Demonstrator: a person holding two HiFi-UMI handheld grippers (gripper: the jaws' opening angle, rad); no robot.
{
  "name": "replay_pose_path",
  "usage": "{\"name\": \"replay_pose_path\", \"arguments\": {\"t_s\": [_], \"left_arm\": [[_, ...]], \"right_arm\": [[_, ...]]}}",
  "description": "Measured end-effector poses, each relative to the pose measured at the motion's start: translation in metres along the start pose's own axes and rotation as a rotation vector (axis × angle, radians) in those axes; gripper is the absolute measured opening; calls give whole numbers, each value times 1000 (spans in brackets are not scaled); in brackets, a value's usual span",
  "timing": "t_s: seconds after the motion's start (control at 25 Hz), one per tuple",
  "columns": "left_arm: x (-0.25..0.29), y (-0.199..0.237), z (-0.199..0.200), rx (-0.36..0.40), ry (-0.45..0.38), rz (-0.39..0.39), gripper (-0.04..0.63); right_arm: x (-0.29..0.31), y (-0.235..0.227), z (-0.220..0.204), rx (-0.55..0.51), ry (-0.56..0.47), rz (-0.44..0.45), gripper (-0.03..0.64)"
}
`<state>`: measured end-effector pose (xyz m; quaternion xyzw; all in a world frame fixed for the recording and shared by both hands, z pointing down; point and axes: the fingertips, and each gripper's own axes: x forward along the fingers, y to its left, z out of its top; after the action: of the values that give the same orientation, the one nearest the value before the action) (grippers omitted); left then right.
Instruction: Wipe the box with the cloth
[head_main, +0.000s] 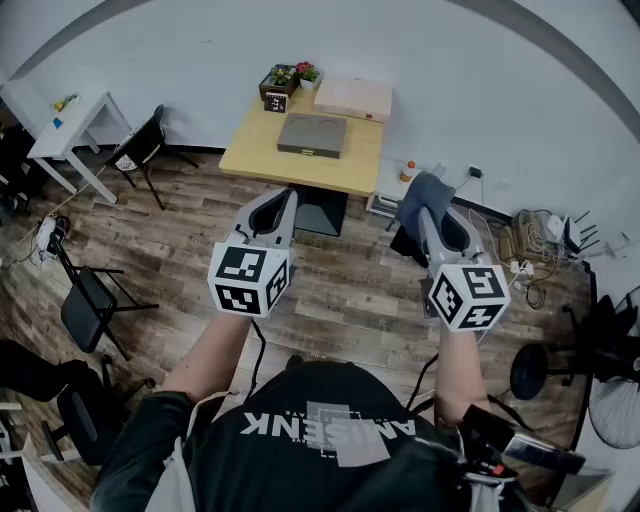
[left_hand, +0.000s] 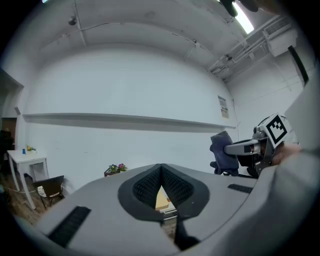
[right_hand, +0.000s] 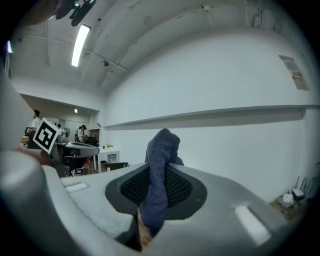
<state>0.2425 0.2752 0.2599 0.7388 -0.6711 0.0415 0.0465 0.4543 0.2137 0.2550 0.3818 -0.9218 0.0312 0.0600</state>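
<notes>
A flat grey box (head_main: 313, 135) lies on the yellow wooden table (head_main: 250, 152) far ahead, with a beige box (head_main: 352, 97) behind it. Both grippers are held up over the floor, well short of the table. My right gripper (head_main: 427, 207) is shut on a dark blue cloth (head_main: 423, 193), which sticks up between its pads in the right gripper view as the cloth (right_hand: 160, 160). My left gripper (head_main: 289, 197) is shut with nothing in it; its jaws meet at the tip (left_hand: 161, 170). The left gripper view shows the right gripper (left_hand: 239, 148) and cloth (left_hand: 221, 150) beside it.
A flower pot (head_main: 290, 78) stands at the table's back edge. Black chairs (head_main: 140, 146) (head_main: 88, 305) and a white side table (head_main: 68, 128) stand to the left. An orange bottle (head_main: 407, 171), cables (head_main: 530, 245) and a fan (head_main: 612, 405) are on the right.
</notes>
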Motion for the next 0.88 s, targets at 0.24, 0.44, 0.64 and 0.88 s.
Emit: {"name": "replay_pose_path", "arguments": {"t_s": [0.24, 0.44, 0.64, 0.88], "left_arm": [[-8, 2, -4, -30, -5, -10, 0], [-12, 7, -5, -35, 0, -2, 0], [-19, 16, -3, -55, -30, -11, 0], [-30, 34, -3, -72, -64, -35, 0]], "right_arm": [[-4, 7, -2, -5, 9, -9, 72], [-5, 14, 0, 12, -2, -4, 72], [-1, 21, 2, 52, -24, 4, 74], [11, 37, -2, 69, -28, -11, 74]]}}
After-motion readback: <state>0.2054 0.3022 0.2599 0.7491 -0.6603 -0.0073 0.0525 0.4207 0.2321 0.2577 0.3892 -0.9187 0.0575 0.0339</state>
